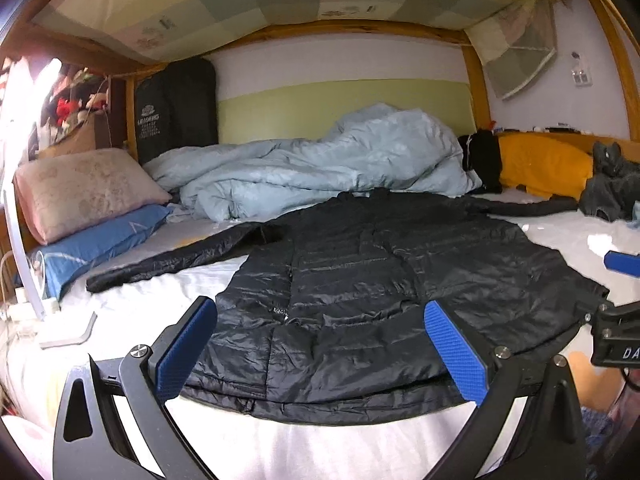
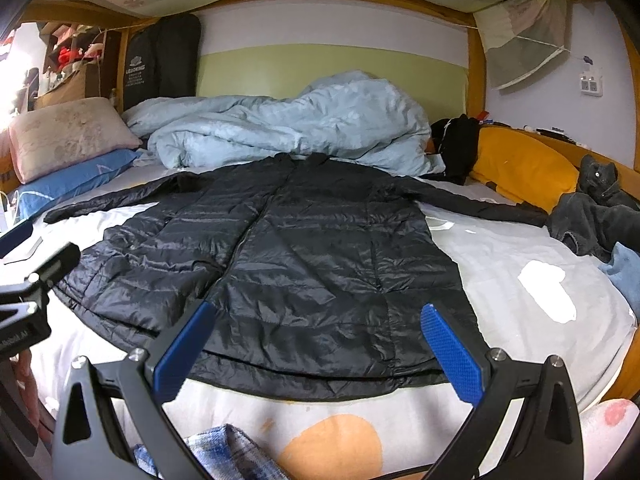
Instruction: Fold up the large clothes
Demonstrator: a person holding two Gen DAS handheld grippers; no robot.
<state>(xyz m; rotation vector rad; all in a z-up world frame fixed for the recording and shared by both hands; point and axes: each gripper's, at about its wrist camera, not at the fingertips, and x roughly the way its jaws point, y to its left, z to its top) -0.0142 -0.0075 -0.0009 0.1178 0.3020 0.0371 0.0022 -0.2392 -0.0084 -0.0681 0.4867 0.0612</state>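
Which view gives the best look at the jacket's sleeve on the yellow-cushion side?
The right wrist view: the sleeve runs unbroken from the shoulder to its cuff beside the grey clothes. In the left wrist view the same sleeve appears smaller and farther off, a thin dark strip near the yellow cushion.

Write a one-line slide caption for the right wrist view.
Open right gripper hovers over the hem of a black puffer coat spread flat on the bed, sleeves out.
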